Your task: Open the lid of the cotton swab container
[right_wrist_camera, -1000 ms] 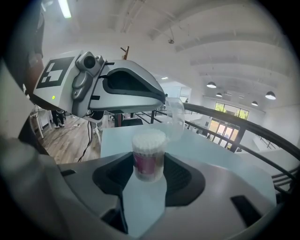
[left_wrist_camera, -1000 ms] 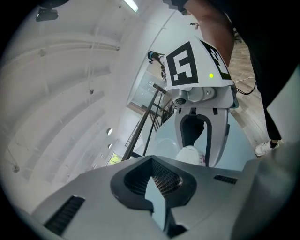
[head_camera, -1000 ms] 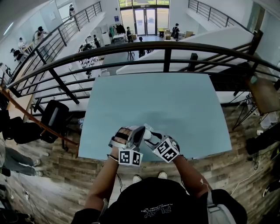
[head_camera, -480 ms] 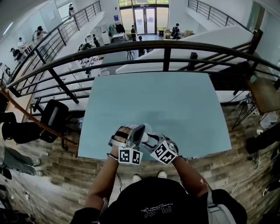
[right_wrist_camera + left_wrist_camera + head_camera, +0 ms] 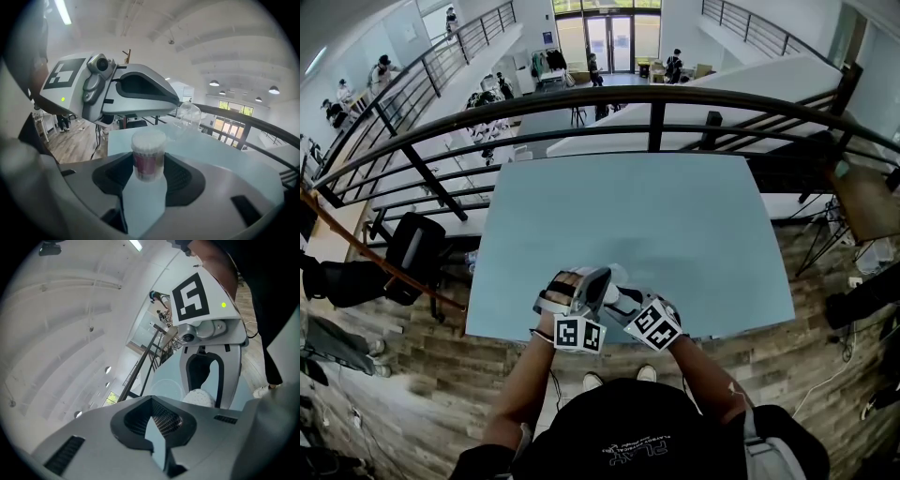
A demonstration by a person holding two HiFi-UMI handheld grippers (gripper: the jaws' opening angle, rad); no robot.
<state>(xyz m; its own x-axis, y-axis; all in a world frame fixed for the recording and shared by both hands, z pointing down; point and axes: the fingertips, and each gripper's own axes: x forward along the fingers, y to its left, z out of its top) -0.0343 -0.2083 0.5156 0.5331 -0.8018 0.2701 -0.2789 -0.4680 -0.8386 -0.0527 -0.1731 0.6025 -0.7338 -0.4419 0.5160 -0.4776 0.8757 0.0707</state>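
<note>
**Lid off, swabs bare**

The cotton swab container (image 5: 148, 157) is clamped upright in the right gripper (image 5: 149, 177) over the table's (image 5: 675, 225) near edge. The left gripper (image 5: 154, 423) pinches the clear lid (image 5: 188, 116) just beside it. The opening looks done; I'd expect both to be set down gently next.

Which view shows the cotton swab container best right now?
Right gripper view: the cotton swab container, its lid off, stands fully visible, gripped in the right gripper. Left gripper view shows only its white top; head view, nearly nothing.

Table (image 5: 675, 234) open ahead; railing (image 5: 657, 131) behind it
</note>
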